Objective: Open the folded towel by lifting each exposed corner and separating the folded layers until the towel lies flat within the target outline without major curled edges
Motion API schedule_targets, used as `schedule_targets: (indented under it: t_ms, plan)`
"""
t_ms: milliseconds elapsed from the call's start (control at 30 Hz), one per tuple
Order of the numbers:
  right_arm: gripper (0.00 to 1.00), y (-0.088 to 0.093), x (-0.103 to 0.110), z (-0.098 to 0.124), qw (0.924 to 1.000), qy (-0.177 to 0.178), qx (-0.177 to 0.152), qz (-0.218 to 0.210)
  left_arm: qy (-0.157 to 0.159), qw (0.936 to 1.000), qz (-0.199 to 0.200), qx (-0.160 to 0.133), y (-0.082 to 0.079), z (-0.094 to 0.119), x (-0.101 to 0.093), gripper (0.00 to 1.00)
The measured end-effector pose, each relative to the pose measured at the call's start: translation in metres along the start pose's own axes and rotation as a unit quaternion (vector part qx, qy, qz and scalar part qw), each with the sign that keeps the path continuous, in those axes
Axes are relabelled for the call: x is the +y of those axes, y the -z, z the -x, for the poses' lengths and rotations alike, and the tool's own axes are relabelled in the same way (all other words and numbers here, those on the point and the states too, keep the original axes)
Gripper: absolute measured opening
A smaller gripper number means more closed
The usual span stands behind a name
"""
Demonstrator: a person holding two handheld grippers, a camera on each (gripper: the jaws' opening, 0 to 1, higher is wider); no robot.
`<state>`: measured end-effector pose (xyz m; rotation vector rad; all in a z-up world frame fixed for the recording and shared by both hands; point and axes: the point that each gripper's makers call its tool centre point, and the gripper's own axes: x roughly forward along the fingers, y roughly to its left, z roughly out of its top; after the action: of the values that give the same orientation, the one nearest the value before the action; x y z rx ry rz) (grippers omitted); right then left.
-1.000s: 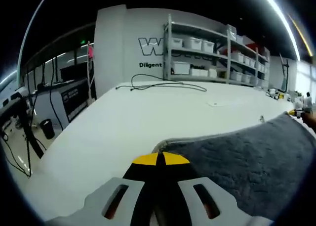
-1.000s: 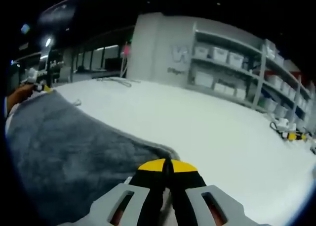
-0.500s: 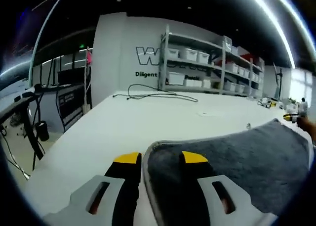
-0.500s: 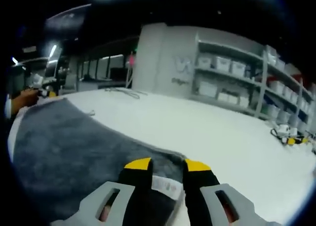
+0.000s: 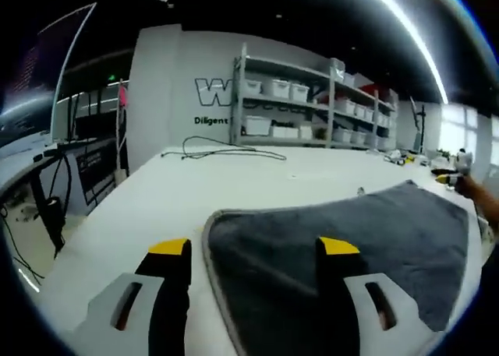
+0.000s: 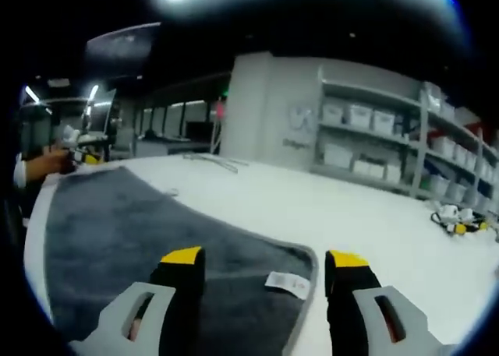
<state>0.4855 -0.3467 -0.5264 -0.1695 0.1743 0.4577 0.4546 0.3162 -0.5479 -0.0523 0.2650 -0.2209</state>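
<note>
Two spread-jawed tools, left hand-held gripper (image 5: 255,247) and right hand-held gripper (image 6: 265,256), each straddle a towel (image 5: 335,239) corner.

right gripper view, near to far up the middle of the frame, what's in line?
gripper → white care label → grey towel corner → white table → storage shelves

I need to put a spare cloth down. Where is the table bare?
Bare table lies left of the towel, up to the cable, and right of the towel's tag corner. Crowded: small clutter at the far right edge.
</note>
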Motion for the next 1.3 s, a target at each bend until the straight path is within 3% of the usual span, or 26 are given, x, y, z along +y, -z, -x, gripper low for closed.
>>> schedule_targets:
  t_ms: [100,200,367,567,700,1067,1300]
  plan:
    - [0.76,0.001,0.006,0.006,1.0000,0.001,0.004,0.003,0.006,0.9999,-0.010,-0.004,-0.002,0.009,-0.008,0.72]
    - [0.93,0.010,0.015,0.014,0.9998,0.002,0.021,0.003,0.000,0.9995,-0.030,-0.008,-0.004,0.020,-0.009,0.78]
    - [0.99,0.018,0.027,0.027,0.9991,-0.002,0.041,0.011,0.006,0.9995,-0.030,-0.002,-0.002,0.031,-0.013,0.91]
    - [0.99,0.010,0.038,0.046,0.9994,-0.003,0.034,-0.003,0.003,0.9999,0.004,0.014,0.007,0.049,-0.018,0.98]
    - [1.00,0.008,0.048,0.058,0.9993,-0.008,0.036,-0.008,0.000,0.9999,0.011,0.000,0.002,0.063,-0.023,1.00]
    - [1.00,0.008,0.076,0.084,0.9988,0.002,0.048,-0.003,0.016,0.9998,-0.010,-0.011,0.001,0.089,-0.054,1.00]
    - [1.00,0.012,0.096,0.110,0.9983,0.004,0.055,-0.017,0.022,0.9994,-0.023,0.012,0.006,0.114,-0.077,1.00]
